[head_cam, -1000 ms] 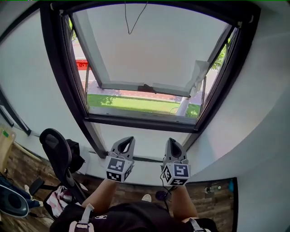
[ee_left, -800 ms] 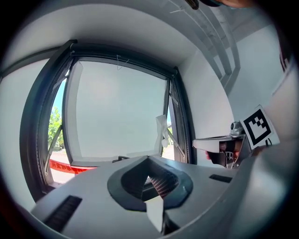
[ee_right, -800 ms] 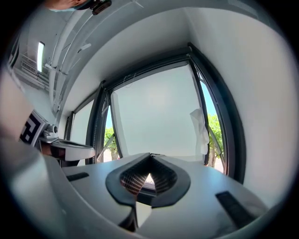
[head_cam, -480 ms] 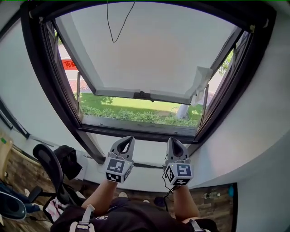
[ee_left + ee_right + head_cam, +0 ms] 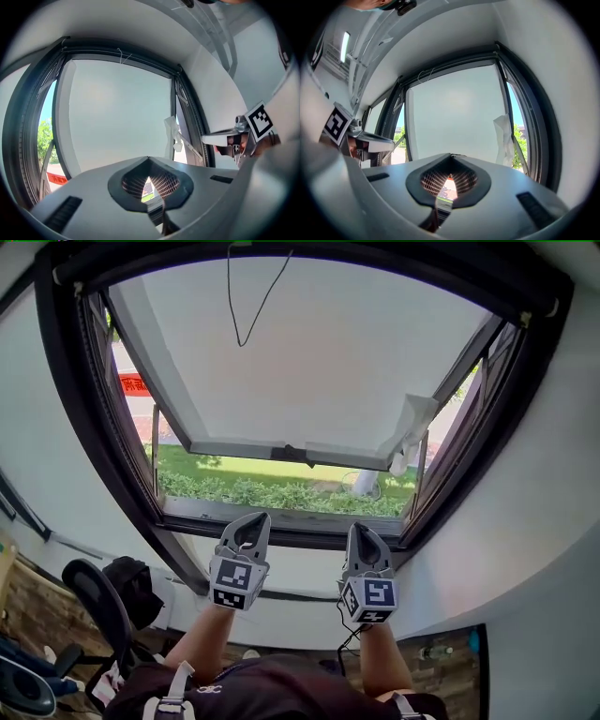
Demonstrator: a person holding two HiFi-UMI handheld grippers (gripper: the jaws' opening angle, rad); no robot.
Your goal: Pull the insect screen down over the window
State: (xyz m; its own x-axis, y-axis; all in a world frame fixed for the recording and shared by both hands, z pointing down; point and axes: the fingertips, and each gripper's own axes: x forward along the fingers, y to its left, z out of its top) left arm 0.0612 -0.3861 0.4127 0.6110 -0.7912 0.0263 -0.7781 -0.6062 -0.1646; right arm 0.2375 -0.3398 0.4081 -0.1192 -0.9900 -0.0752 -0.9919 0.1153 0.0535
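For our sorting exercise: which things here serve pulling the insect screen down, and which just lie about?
Job: dark-framed window; thin dark cord loop hanging from its top, probably the screen's pull; left tool and right tool, both shut.
Lying about: black office chair; black bag; crumpled white cloth at the window's right side.

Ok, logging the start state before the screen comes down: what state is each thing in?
White-framed window sash: open, swung outward at the bottom.
Thin dark pull cord: hanging loose, ungrasped.
Left gripper: shut, empty.
Right gripper: shut, empty.
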